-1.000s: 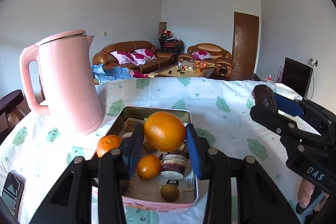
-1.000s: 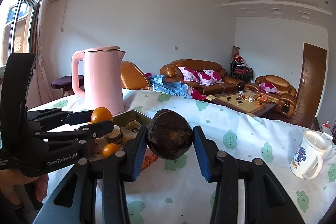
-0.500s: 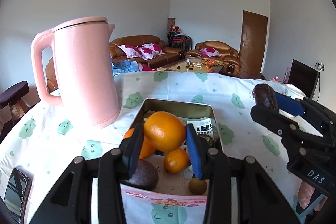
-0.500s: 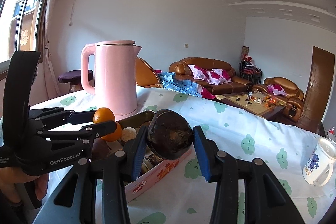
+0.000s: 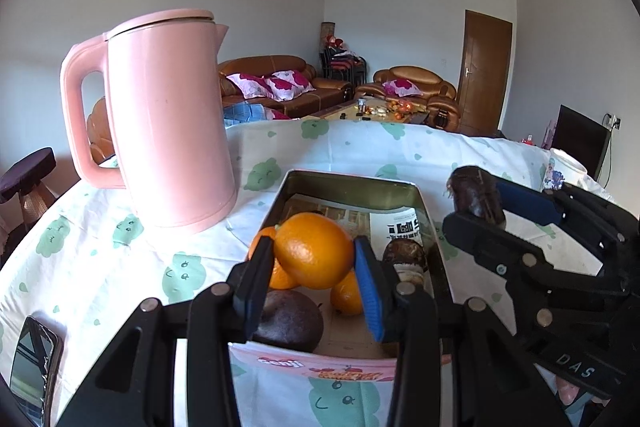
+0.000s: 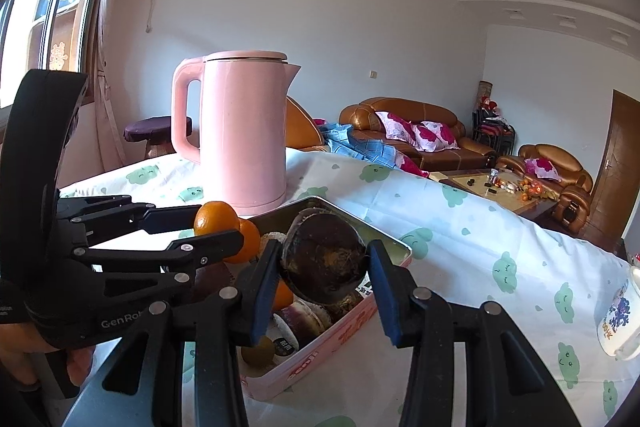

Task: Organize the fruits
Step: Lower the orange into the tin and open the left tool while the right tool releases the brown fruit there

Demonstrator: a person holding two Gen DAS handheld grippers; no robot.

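Fruit fills both of your tools: your left hand-held gripper (image 5: 314,283) is clamped on an orange (image 5: 314,250), held above the near end of an open pink tin (image 5: 352,187). Your right hand-held gripper (image 6: 322,281) pinches a dark brown round fruit (image 6: 323,261) over the same tin, just beside the left. More oranges and dark fruit lie inside. A pink kettle (image 5: 168,123) stands on the surface (image 5: 100,247) beside the tin.

Lighting: bright daylight from window (image 6: 48,7) at left; glare on pink kettle (image 5: 168,131) base and tablecloth (image 6: 460,227). Focus sharp. Fisheye bowing; black vignette at corners
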